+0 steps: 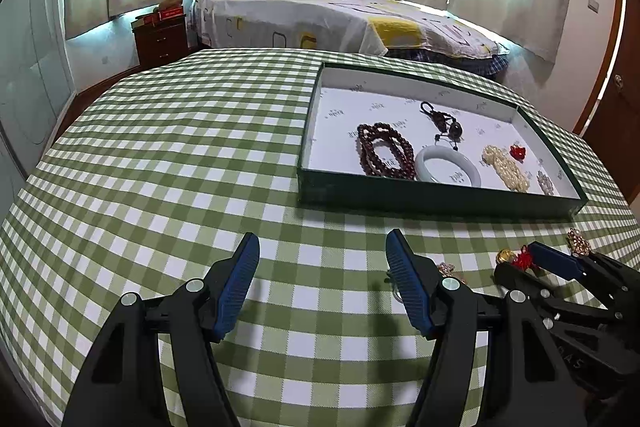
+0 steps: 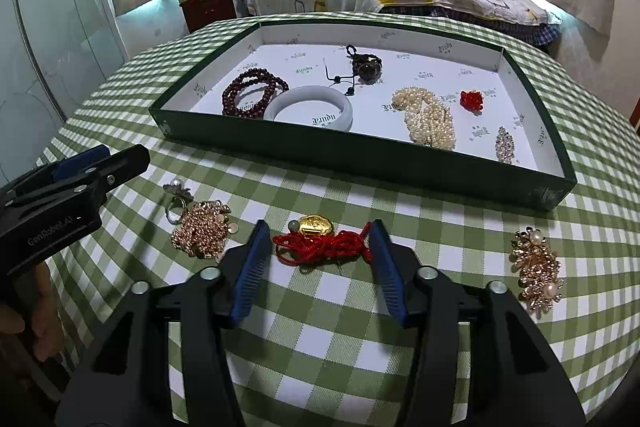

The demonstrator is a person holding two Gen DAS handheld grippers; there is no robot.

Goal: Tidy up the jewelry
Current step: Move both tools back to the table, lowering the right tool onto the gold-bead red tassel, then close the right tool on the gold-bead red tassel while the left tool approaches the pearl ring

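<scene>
The red cord with its gold charm (image 2: pixel 320 239) lies on the checked tabletop (image 2: pixel 320 347), just in front of the green tray (image 2: pixel 360 163) and between the blue pads of the right tool (image 2: pixel 318 247). The pads flank the bunched cord on either side; the right pad appears to touch a strand, yet no firm pinch is seen, so the piece is judged not yet grasped. For a clean pick, the tool is best lowered until the pads straddle the thickest part of the bundle, then closed on cord and charm together, so that no loose loop is left to drag.

Beside it on the cloth lie a gold beaded cluster (image 2: pixel 202 229) with a pearl ring (image 2: pixel 176 197) to the left, and a pearl brooch (image 2: pixel 538 275) well to the right. Inside the tray are placed dark red beads (image 2: pixel 252 95), a pale bangle (image 2: pixel 308 109), pearls (image 2: pixel 430 119) and a red flower (image 2: pixel 470 99). The left tool (image 1: pixel 322 255) is held released above bare cloth.
</scene>
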